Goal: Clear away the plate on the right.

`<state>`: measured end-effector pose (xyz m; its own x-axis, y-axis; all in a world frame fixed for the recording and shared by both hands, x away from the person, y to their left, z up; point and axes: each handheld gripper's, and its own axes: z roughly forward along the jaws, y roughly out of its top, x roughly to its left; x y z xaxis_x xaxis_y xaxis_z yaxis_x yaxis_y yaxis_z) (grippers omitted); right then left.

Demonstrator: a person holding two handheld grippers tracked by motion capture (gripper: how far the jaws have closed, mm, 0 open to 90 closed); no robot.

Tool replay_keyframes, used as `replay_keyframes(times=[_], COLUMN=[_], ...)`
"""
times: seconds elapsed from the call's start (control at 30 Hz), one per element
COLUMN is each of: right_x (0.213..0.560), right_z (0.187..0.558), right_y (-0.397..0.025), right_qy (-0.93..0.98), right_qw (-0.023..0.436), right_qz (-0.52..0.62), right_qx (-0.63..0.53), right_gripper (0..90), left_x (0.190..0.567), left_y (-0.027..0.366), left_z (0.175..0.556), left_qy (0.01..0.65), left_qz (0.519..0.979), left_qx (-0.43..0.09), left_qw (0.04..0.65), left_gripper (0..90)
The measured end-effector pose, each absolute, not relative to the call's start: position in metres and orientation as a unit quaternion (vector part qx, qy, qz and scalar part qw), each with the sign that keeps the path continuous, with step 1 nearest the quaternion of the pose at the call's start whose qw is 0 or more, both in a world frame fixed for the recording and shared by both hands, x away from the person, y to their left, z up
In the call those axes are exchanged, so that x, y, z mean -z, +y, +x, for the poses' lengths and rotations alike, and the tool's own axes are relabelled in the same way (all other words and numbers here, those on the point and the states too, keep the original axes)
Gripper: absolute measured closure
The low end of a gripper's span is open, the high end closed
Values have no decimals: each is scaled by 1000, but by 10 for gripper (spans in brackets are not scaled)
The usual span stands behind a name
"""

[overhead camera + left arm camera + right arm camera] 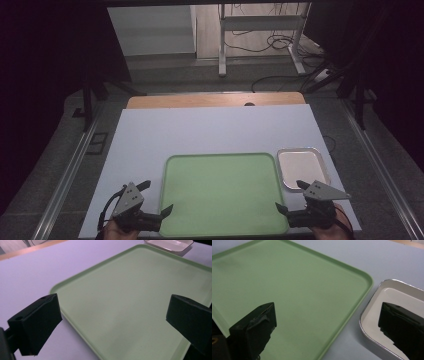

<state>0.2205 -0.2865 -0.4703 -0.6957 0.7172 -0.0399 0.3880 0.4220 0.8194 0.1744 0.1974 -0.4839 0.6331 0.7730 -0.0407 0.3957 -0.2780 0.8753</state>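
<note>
An empty pale green tray [220, 195] lies at the near middle of the white table [200, 130]. A small, empty, shiny metal tray [302, 167] sits just off its far right corner. My left gripper [157, 197] is open at the green tray's near left edge, with nothing between its jaws. In the left gripper view, that gripper [113, 320] spans the green tray [130, 290], with the metal tray [170, 243] far off. My right gripper [291, 196] is open at the near right corner. In the right gripper view, it [327, 327] straddles the green tray's edge [352, 312] and the metal tray [392, 293].
A wooden strip [215, 100] runs along the table's far edge. Beyond it are the floor, loose cables [280, 42] and a metal desk frame [222, 45]. Dark curtains stand at both sides. The table's far half is bare white surface.
</note>
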Motion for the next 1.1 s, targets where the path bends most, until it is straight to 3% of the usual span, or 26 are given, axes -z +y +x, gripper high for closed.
replay_keyframes(times=[0.63, 1.1], right_x=[476, 476], right_z=[228, 236], right_y=[-296, -303], right_qy=[821, 818], right_qw=[169, 183], right_qz=[363, 372], right_qx=[-407, -398], right_gripper=[0, 0], left_x=[483, 487], left_y=[192, 188], left_z=[172, 173], left_qy=[369, 358], left_qz=[783, 788], left_qx=[-195, -187], left_qw=[460, 465], left_gripper=[0, 0])
